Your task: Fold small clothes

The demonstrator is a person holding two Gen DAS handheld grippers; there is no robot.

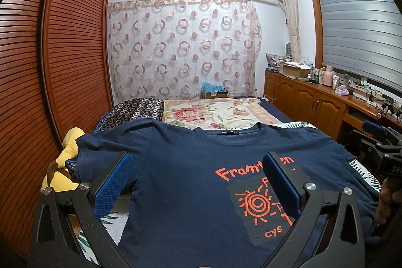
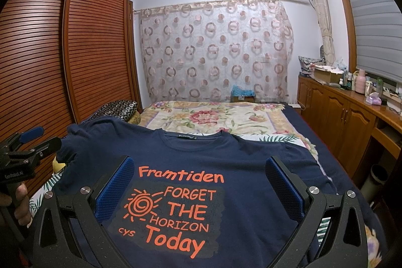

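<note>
Navy T-shirt point(image 2: 251, 167) lies flat, print up, unfolded; left gripper point(image 1: 198, 182) and right gripper point(image 2: 201, 187) hover above it, jaws spread and empty, so the next move is probably pinching a sleeve edge.

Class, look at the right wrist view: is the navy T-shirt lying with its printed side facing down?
No. The navy T-shirt lies print up, its orange lettering fully readable.

navy t-shirt point(image 2: 251, 167) with orange print; floral blanket point(image 2: 213, 117).

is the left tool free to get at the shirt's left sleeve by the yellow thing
Probably yes. The left tool hangs open over the navy t-shirt, and its sleeve lies flat beside the yellow item with nothing on top.
</note>
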